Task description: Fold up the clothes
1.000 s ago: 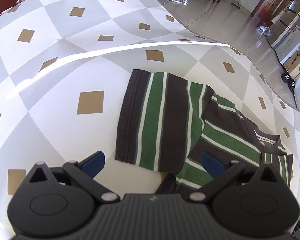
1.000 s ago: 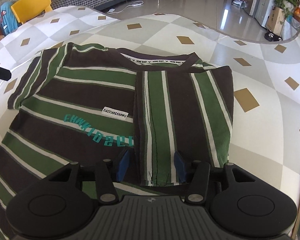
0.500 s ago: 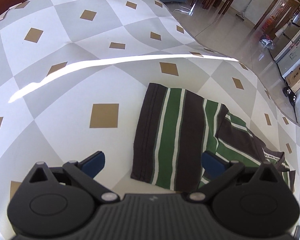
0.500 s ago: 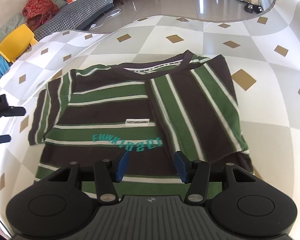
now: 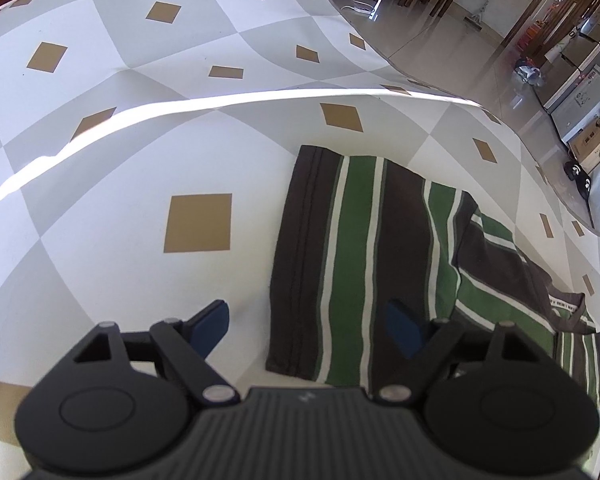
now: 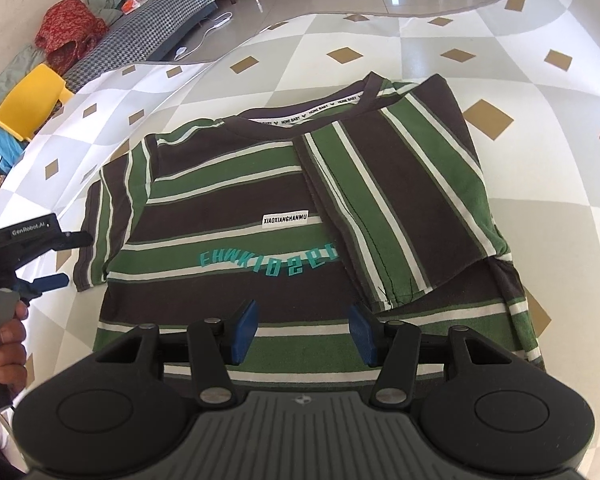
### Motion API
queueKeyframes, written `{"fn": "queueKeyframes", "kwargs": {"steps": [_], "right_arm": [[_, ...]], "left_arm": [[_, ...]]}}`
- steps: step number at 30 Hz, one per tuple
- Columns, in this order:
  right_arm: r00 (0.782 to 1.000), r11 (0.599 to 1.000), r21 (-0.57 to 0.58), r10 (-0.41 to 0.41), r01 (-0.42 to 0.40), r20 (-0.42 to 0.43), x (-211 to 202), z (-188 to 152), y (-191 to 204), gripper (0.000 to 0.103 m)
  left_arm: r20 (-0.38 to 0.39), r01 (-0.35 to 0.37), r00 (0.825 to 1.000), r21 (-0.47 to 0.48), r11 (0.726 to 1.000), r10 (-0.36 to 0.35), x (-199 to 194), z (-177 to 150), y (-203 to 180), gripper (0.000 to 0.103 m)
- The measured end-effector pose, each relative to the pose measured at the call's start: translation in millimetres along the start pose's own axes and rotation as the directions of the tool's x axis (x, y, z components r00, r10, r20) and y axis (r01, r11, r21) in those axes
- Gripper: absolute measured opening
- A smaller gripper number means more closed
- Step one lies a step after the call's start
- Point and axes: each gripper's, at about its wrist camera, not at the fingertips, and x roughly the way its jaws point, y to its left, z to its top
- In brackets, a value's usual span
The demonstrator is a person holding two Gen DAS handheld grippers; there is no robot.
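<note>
A brown, green and white striped T-shirt [image 6: 236, 216] lies flat on the checked tablecloth [image 6: 548, 240]. One sleeve [image 6: 400, 184] is folded over its chest. The other sleeve [image 5: 340, 260] lies spread out. My left gripper [image 5: 308, 328] hangs low over this sleeve's near corner, one pad over bare cloth, the other over the stripes. Its jaws are closing and do not press on the fabric. It also shows at the left edge of the right wrist view, beside the sleeve's cuff, as the left gripper [image 6: 74, 260]. My right gripper [image 6: 303, 334] hovers open above the shirt's lower body, holding nothing.
A hand [image 6: 4, 340] holds the left tool's handle. The table's far edge [image 5: 540, 152] curves round, with shiny floor beyond. A yellow chair [image 6: 32, 100] and a checked sofa [image 6: 152, 20] stand past the far left. Bare tablecloth [image 5: 120, 160] lies left of the sleeve.
The left gripper has sunk closer to the spread sleeve and its jaws have narrowed around the sleeve's corner. The right gripper has rolled, so the shirt appears turned in its view.
</note>
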Motion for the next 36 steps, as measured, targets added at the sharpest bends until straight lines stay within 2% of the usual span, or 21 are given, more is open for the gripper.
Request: {"fn": "queueKeyframes", "kwargs": {"steps": [7, 9, 10, 13, 14, 15, 17, 22, 31, 34, 36], "right_arm": [[1.0, 0.997, 0.078, 0.021, -0.02, -0.02, 3.1, 1.2, -10.0, 0.05], [1.0, 0.997, 0.076, 0.021, -0.02, -0.018, 3.6, 1.4, -9.6, 0.05], [1.0, 0.997, 0.075, 0.021, -0.02, -0.018, 3.9, 1.5, -9.3, 0.05], [0.999, 0.997, 0.073, 0.025, -0.023, -0.024, 5.3, 1.0, -7.2, 0.05], [0.999, 0.997, 0.073, 0.026, -0.024, -0.026, 5.9, 0.8, -7.0, 0.05], [0.999, 0.997, 0.073, 0.027, -0.025, -0.028, 6.5, 0.6, -6.8, 0.05], [0.999, 0.997, 0.071, 0.026, -0.024, -0.03, 7.4, 0.9, -6.3, 0.05], [0.999, 0.997, 0.077, 0.025, -0.022, -0.031, 8.3, 1.6, -6.7, 0.05], [0.999, 0.997, 0.068, 0.026, -0.024, -0.034, 9.3, 1.7, -4.2, 0.05], [0.999, 0.997, 0.068, 0.024, -0.021, -0.034, 9.4, 1.9, -4.3, 0.05], [0.999, 0.997, 0.068, 0.022, -0.02, -0.033, 9.6, 2.2, -4.5, 0.05]], "left_arm": [[0.028, 0.001, 1.0, 0.052, 0.999, -0.002, 4.3, -1.6, -9.3, 0.069], [0.036, 0.0, 0.999, 0.068, 0.998, -0.003, 5.0, -1.8, -12.7, 0.053], [0.039, 0.001, 0.999, 0.073, 0.997, -0.004, 5.3, -1.8, -14.0, 0.05], [0.044, 0.007, 0.999, 0.066, 0.998, -0.01, 6.5, -1.4, -14.4, 0.029], [0.039, 0.014, 0.999, 0.055, 0.998, -0.016, 7.2, -1.0, -13.3, 0.017], [0.036, 0.019, 0.999, 0.044, 0.999, -0.021, 7.7, -0.9, -12.0, 0.011], [0.04, 0.017, 0.999, 0.032, 0.999, -0.018, 7.8, -1.4, -10.3, 0.006], [0.036, 0.045, 0.998, -0.029, 0.999, -0.044, 3.8, -0.6, -4.1, 0.006], [0.011, 0.053, 0.999, -0.069, 0.996, -0.052, 4.8, 0.0, 5.4, 0.007], [0.012, 0.057, 0.998, -0.084, 0.995, -0.056, 5.0, -0.6, 6.3, 0.008], [0.013, 0.064, 0.998, -0.088, 0.994, -0.063, 4.6, -1.0, 5.2, 0.015]]}}
